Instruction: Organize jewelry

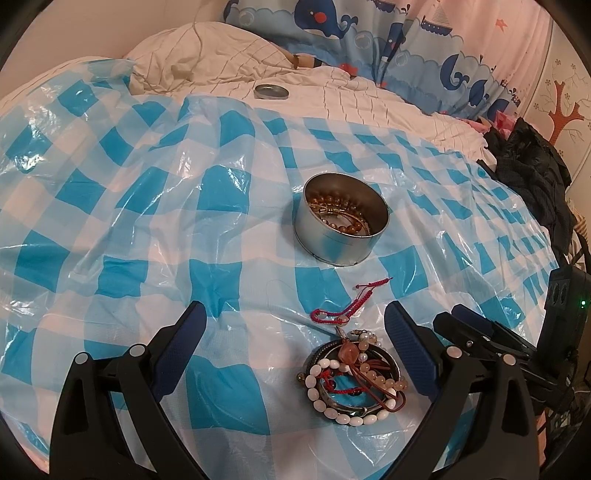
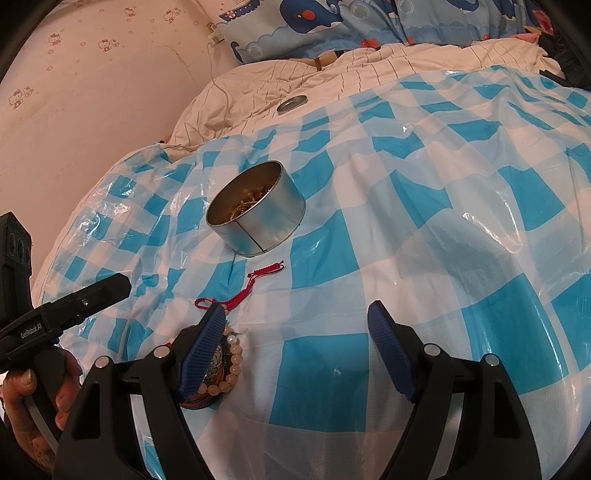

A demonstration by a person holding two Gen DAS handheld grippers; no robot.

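Observation:
A round metal tin (image 1: 341,219) stands open on the blue-and-white checked plastic sheet (image 1: 147,206) and holds several brown bead bracelets (image 1: 340,212). It also shows in the right wrist view (image 2: 256,210). A pile of bracelets (image 1: 354,380) with white, peach and dark beads lies in front of it, with a red cord bracelet (image 1: 347,306) stretching toward the tin. My left gripper (image 1: 295,354) is open and empty, the pile just inside its right finger. My right gripper (image 2: 297,350) is open and empty; its left finger partly hides the pile (image 2: 225,365).
The tin's lid (image 1: 271,91) lies on the cream quilt behind the sheet. A whale-print blanket (image 1: 369,33) lies at the back. Dark clothes (image 1: 532,166) are piled at the right edge. A pink wall (image 2: 92,92) borders the bed on the left.

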